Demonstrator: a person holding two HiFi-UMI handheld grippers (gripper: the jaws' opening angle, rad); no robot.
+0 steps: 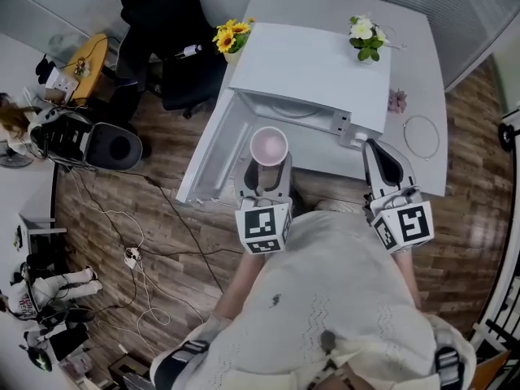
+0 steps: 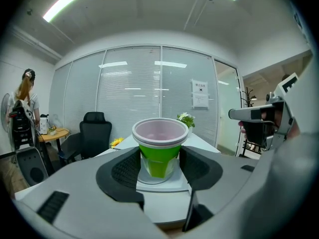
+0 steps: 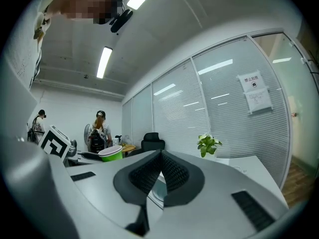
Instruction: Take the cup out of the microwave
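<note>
The cup (image 1: 269, 146) has a green outside and a pale pink inside. It stands upright between the jaws of my left gripper (image 1: 266, 167), in front of the open white microwave (image 1: 313, 67) and above its door (image 1: 213, 157). In the left gripper view both pads (image 2: 127, 171) press on the cup's green lower body (image 2: 159, 156), so my left gripper (image 2: 159, 169) is shut on it. My right gripper (image 1: 376, 151) hovers by the microwave's front right corner. Its jaws (image 3: 160, 167) are shut with nothing between them. The cup (image 3: 110, 154) shows at that view's left.
The microwave stands on a white table (image 1: 422, 63) with yellow flowers (image 1: 230, 37) and white flowers (image 1: 367, 37). A black office chair (image 1: 166, 31) is behind the door. Cables (image 1: 134, 254) trail over the wooden floor. A person (image 2: 26, 101) stands at the far left.
</note>
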